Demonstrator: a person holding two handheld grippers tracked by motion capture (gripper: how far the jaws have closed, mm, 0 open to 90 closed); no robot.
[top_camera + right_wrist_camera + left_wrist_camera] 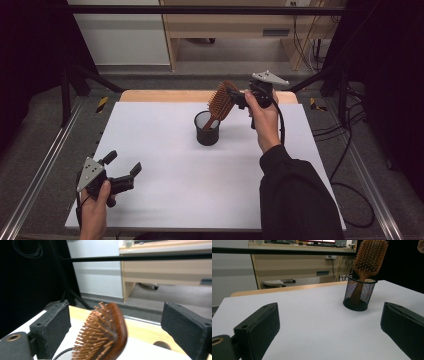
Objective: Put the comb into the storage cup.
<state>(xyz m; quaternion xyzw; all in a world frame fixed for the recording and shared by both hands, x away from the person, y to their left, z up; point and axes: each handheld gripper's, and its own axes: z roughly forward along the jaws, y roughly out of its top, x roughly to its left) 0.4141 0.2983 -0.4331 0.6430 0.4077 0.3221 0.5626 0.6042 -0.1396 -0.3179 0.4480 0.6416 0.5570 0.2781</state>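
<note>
1. The wooden paddle hairbrush (222,101) stands handle-down in the black mesh cup (207,131), leaning toward one o'clock
2. The right gripper (239,96) hovers at the brush head's three o'clock, jaws wide apart, gripping nothing
3. The left gripper (122,165) sits at the table's (165,170) seven o'clock, jaws spread, empty

Table (165,195) open; only cup (207,131) w/ brush (222,101) blocks.
</note>
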